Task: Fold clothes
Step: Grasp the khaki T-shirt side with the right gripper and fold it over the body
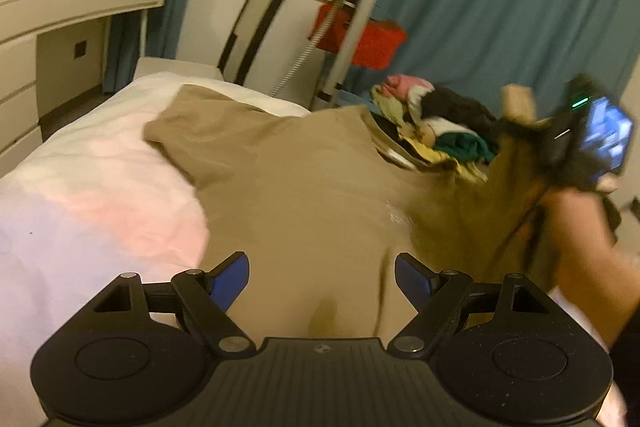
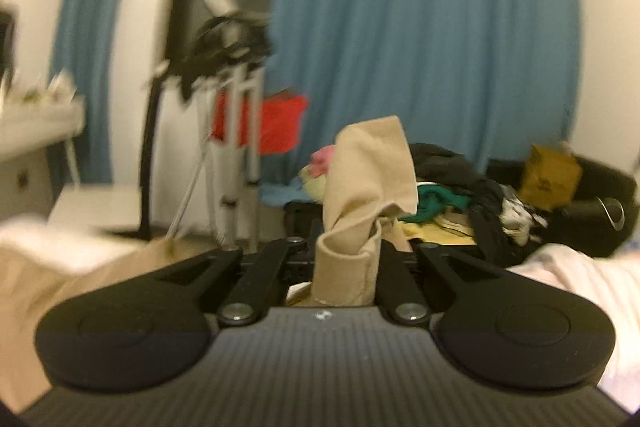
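Note:
A tan shirt (image 1: pixel 304 187) lies spread across the white bed (image 1: pixel 80 187), one sleeve reaching toward the far left. My left gripper (image 1: pixel 322 277) hangs open just above the shirt's near part, nothing between its blue pads (image 1: pixel 230 281). At the right edge of the left wrist view, a hand holds my right gripper (image 1: pixel 520 115), which lifts the shirt's right side. In the right wrist view that gripper (image 2: pixel 348 259) is shut on a bunched sleeve of the tan shirt (image 2: pixel 368 179), which sticks up between its fingers.
A heap of mixed clothes (image 1: pixel 436 123) lies beyond the shirt on the far side of the bed, also in the right wrist view (image 2: pixel 460 203). Behind stand a treadmill (image 1: pixel 352 19) with a red cloth (image 1: pixel 360 39), blue curtains (image 1: pixel 500 7) and a white dresser (image 1: pixel 52 27).

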### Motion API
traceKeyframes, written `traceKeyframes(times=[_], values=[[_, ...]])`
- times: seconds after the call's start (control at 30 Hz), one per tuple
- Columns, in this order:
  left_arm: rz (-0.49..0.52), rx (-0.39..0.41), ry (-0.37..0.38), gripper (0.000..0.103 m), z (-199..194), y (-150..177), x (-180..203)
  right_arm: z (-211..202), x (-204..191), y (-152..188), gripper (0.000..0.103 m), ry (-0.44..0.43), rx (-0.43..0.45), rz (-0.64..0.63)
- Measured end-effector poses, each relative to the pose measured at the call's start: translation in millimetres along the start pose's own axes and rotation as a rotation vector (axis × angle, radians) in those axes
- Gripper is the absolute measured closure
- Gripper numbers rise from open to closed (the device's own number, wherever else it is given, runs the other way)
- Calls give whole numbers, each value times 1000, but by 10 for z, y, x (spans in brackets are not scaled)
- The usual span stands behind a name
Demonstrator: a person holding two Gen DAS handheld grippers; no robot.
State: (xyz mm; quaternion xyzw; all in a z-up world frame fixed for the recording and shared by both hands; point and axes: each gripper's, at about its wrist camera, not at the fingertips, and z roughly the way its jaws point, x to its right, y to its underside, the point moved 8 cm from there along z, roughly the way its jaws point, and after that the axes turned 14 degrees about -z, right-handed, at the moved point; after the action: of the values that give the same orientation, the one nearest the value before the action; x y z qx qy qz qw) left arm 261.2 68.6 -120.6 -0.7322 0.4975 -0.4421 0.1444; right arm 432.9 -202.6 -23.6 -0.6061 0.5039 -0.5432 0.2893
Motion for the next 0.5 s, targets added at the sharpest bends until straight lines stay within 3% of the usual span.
traceKeyframes(times=[0.17, 0.33, 0.4, 0.47, 0.5], values=[[-38, 27, -40, 21, 94, -151, -236, 336, -930, 281, 96, -24, -88, -246], [-35, 8, -66, 21, 265, -165, -313, 504, -1097, 532, 94, -87, -164, -195], [-28, -4, -65, 21, 321, -136, -284, 483, -1087, 514, 71, -136, -184, -132], [-11, -14, -62, 21, 357, -99, -241, 252, -976, 405, 22, -158, -138, -46], [2, -18, -60, 21, 369, -76, -208, 81, -901, 314, 14, -162, -89, -2]])
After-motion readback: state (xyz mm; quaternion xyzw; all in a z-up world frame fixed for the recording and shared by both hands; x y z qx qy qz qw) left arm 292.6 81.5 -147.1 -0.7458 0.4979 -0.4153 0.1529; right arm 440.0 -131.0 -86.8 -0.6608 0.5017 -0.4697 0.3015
